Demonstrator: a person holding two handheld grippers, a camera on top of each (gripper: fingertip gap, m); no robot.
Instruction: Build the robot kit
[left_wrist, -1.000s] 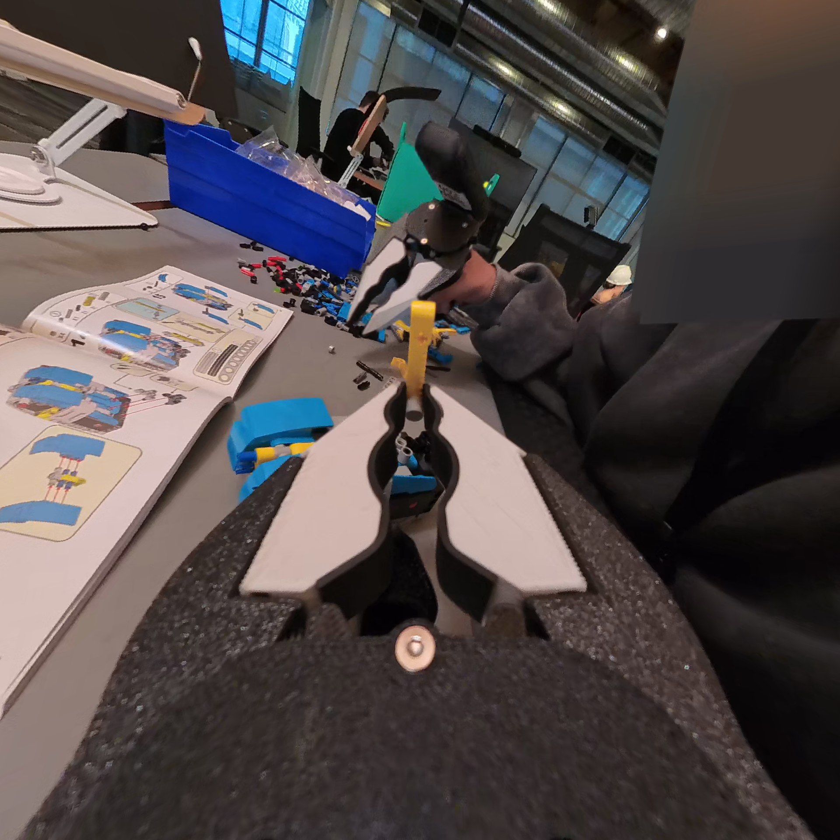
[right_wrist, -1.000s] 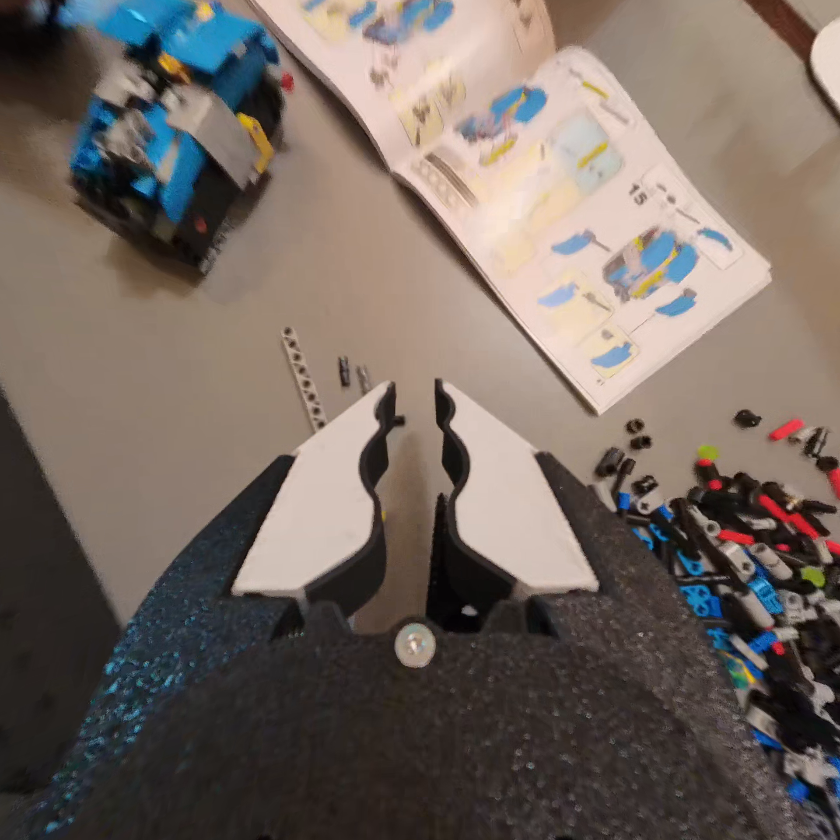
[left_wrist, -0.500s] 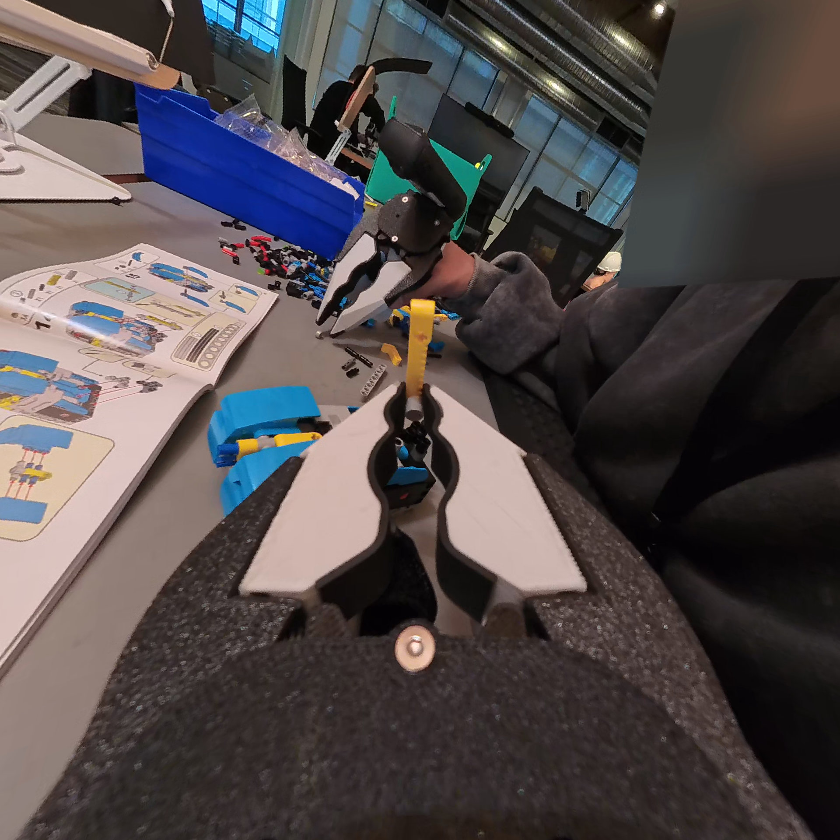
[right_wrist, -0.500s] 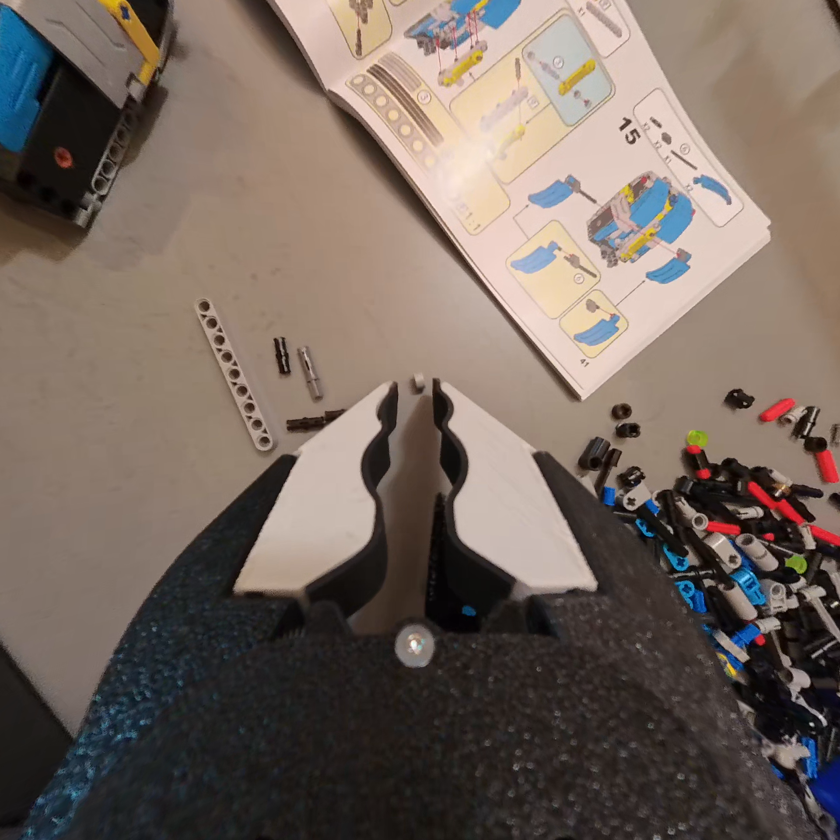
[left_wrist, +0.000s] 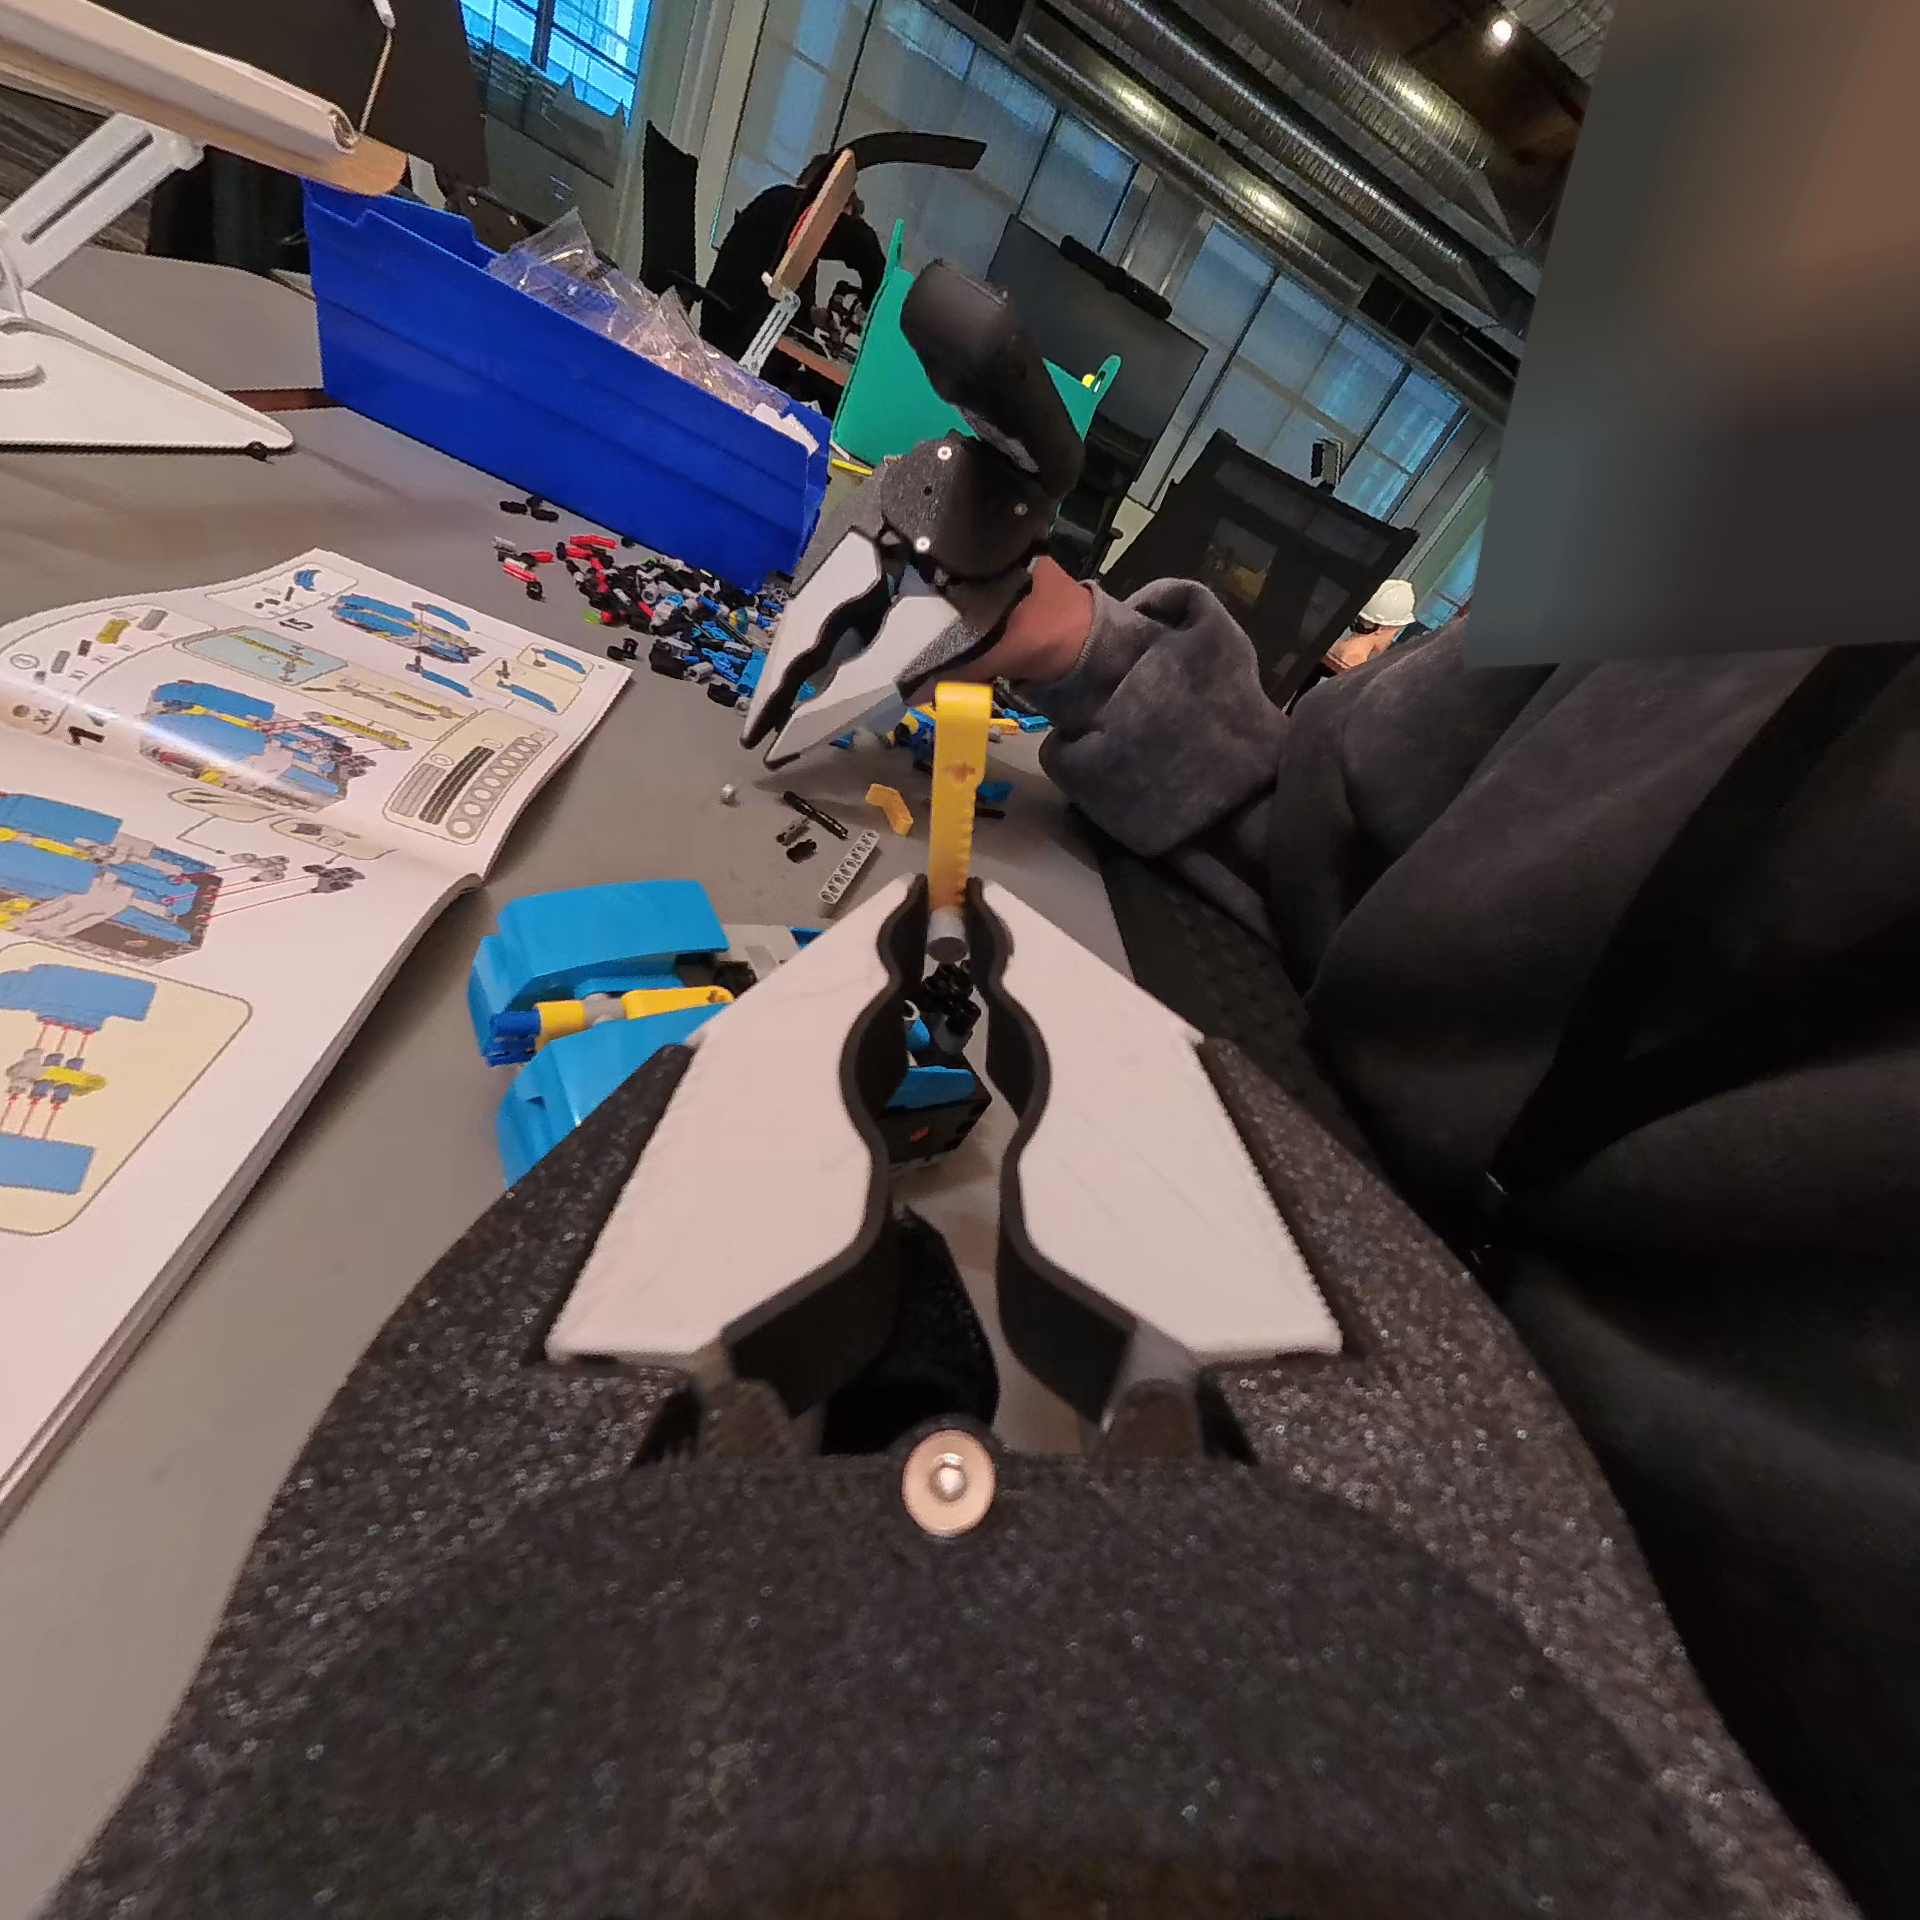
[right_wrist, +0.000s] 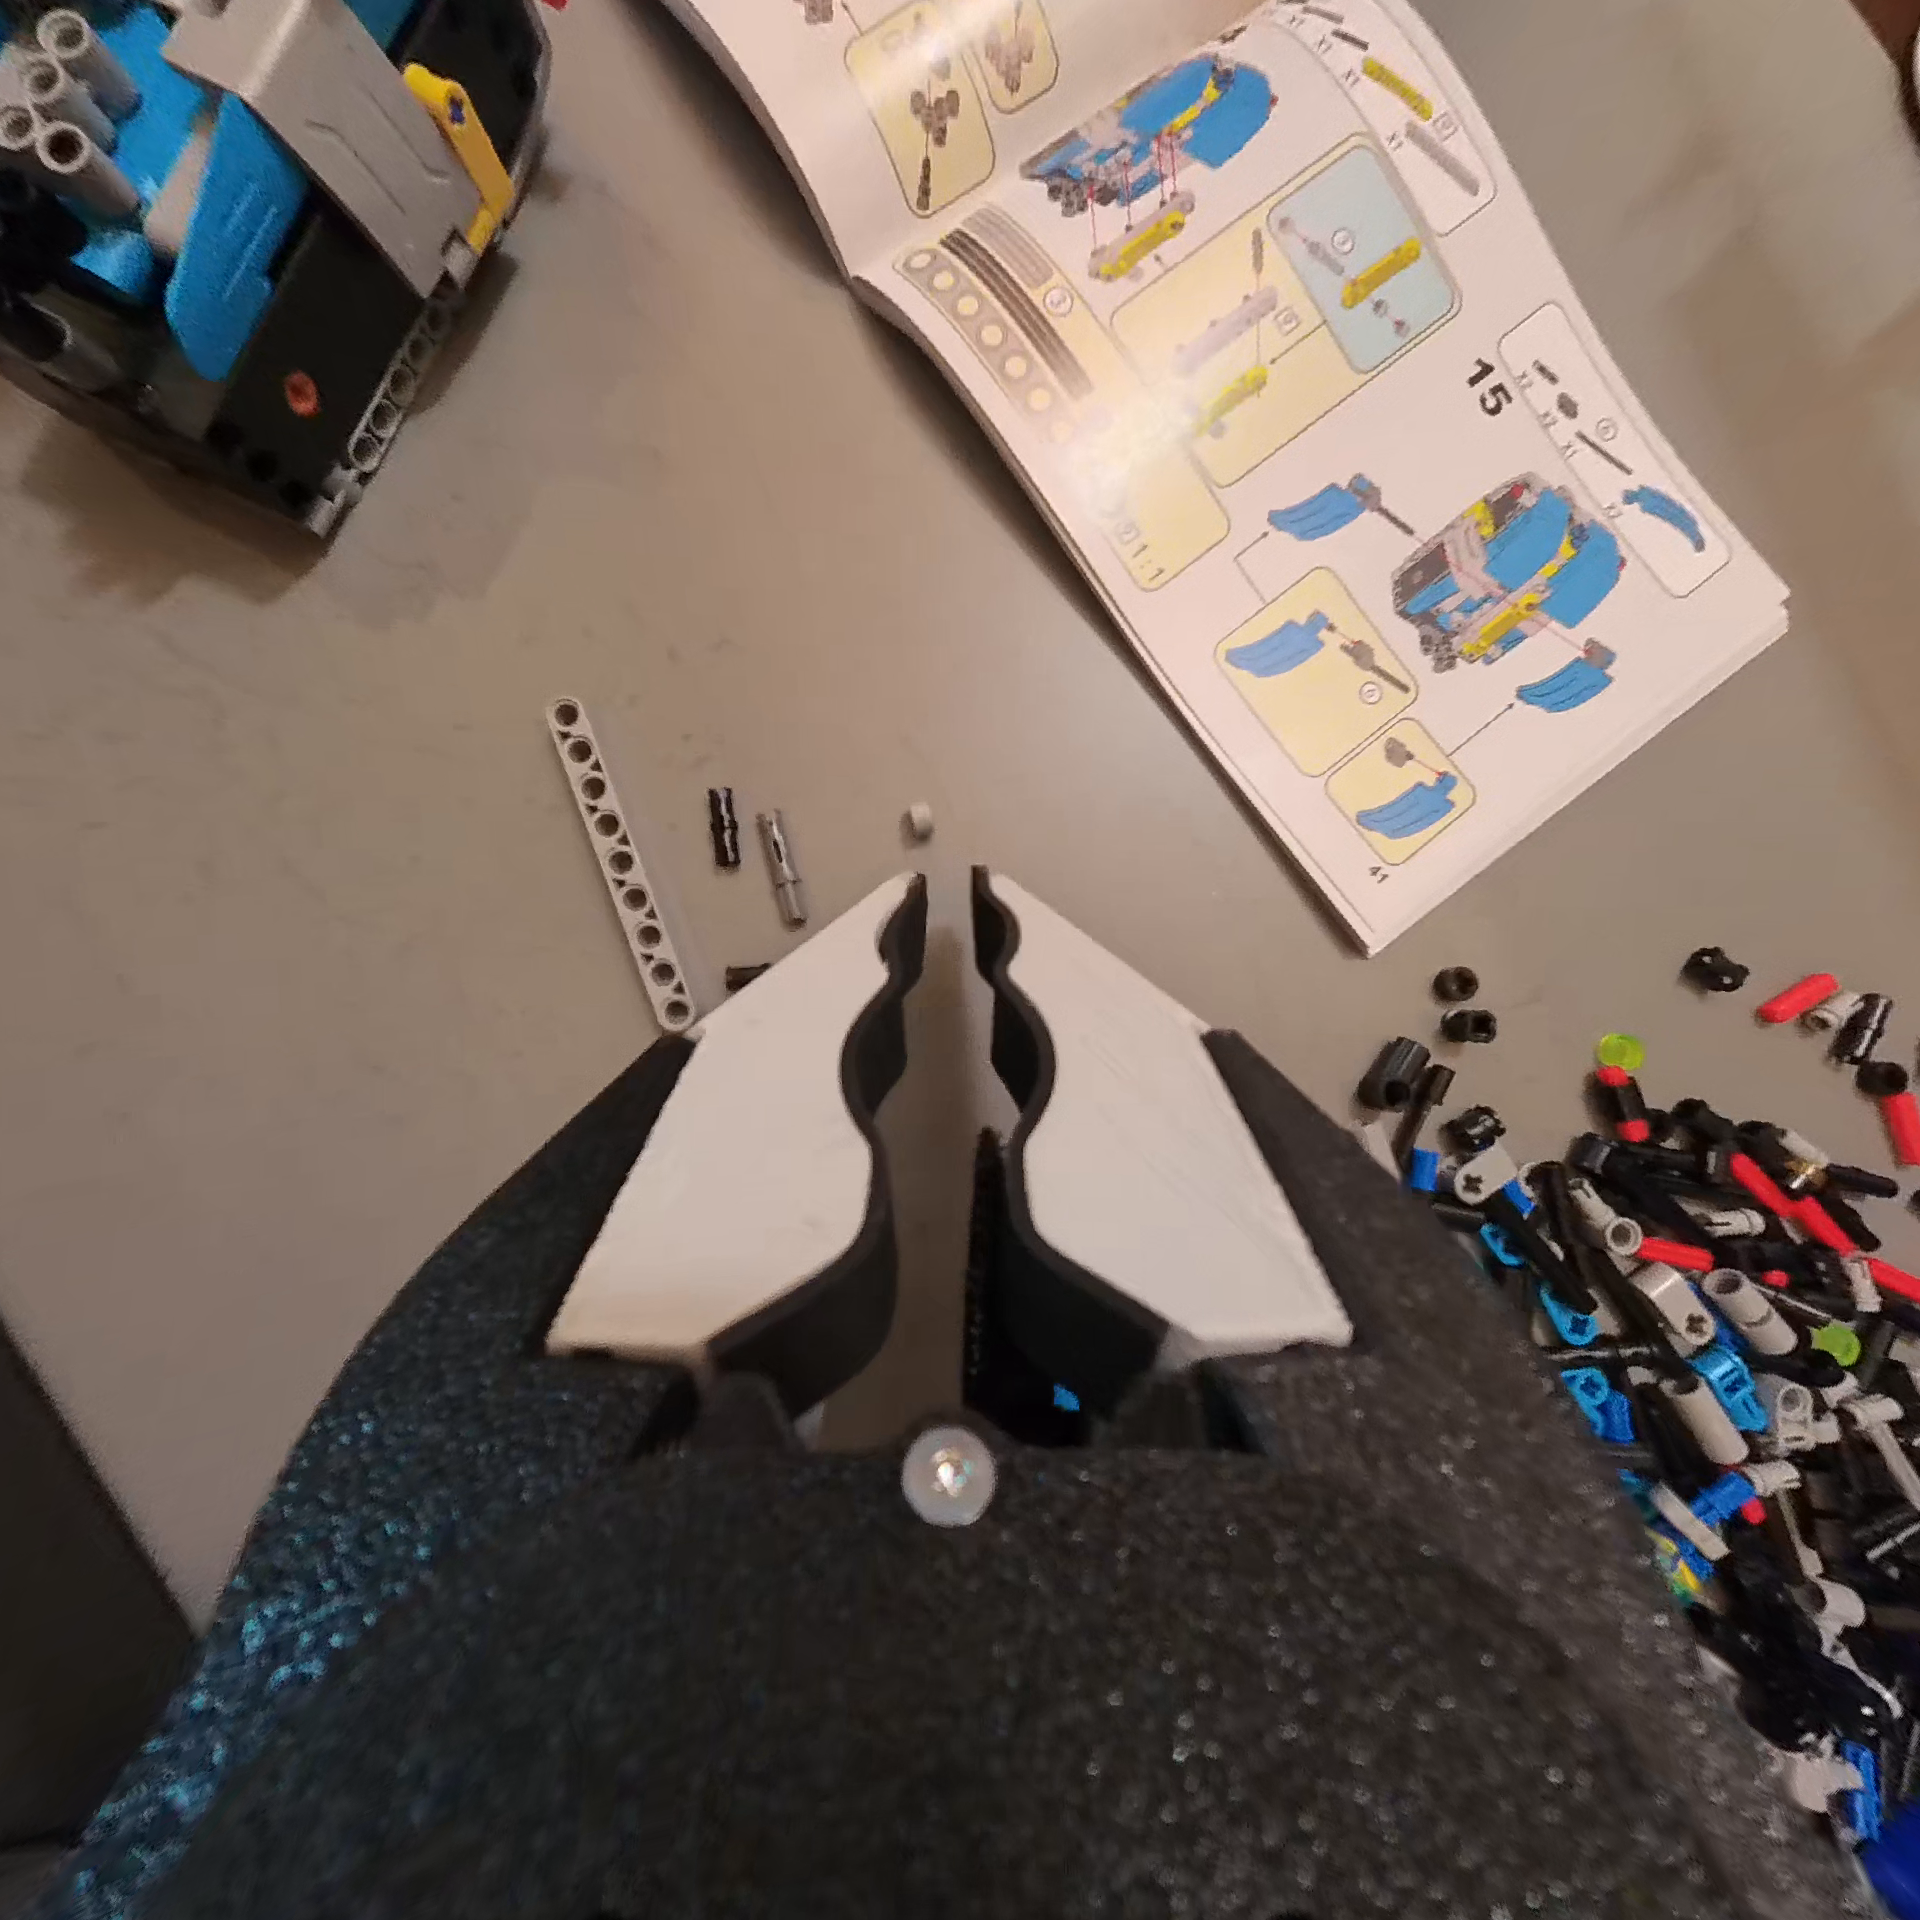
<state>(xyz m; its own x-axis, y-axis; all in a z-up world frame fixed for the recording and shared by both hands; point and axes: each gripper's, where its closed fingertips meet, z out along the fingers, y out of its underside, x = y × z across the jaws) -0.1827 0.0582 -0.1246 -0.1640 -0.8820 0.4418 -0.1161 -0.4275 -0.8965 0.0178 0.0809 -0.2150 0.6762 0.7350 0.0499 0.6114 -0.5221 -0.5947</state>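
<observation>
Left wrist view: left tool (left_wrist: 943, 896) clamped on blue brick model (left_wrist: 592, 982), steadied on bench (left_wrist: 145, 1434) beside instruction booklet (left_wrist: 270, 748) | Right wrist view: right tool (right_wrist: 948, 883) slightly parted, empty, poised over small grey bush (right_wrist: 916, 821); grey beam (right_wrist: 620, 862) left, loose-parts pile (right_wrist: 1704, 1268) right.

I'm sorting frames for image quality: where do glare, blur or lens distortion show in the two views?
Right wrist view: glare washes out the open instruction booklet near its fold, and the blue model at top left is soft. Left wrist view: wide-angle bending curves the table and building lines; the booklet's near pages are slightly blurred, and a grey patch covers the top right.
</observation>
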